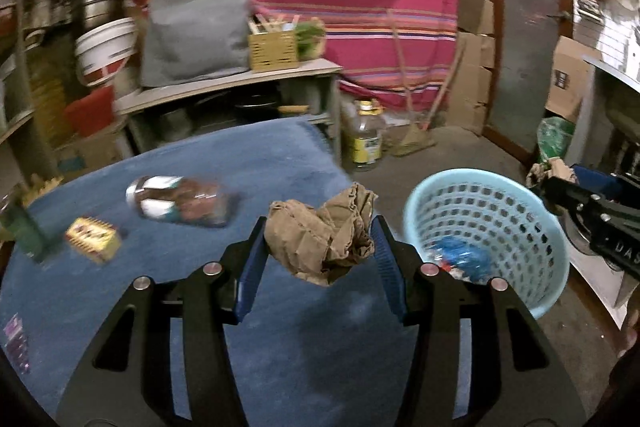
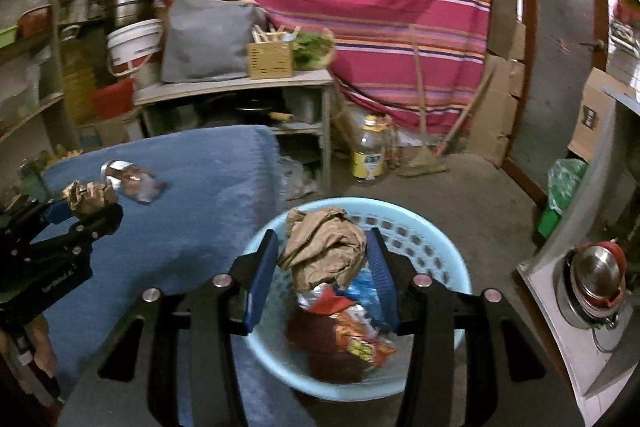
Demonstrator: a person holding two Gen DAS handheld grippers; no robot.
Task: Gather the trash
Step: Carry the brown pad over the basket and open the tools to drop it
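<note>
My left gripper (image 1: 320,247) is shut on a crumpled brown paper ball (image 1: 320,235) and holds it above the blue cloth-covered table (image 1: 280,347), left of the light blue basket (image 1: 536,227). My right gripper (image 2: 322,259) is shut on another crumpled brown paper (image 2: 324,247) and holds it over the basket (image 2: 452,267), which has several wrappers (image 2: 352,331) inside. A plastic packet (image 1: 184,201) and a small yellow box (image 1: 94,239) lie on the table. The left gripper also shows at the left of the right wrist view (image 2: 80,207).
A green object (image 1: 24,231) stands at the table's left edge and a purple wrapper (image 1: 16,343) lies near its front left. A shelf unit (image 1: 240,95), a large bottle (image 1: 366,139) and a broom (image 1: 412,135) stand behind. A steel pot (image 2: 596,283) sits at right.
</note>
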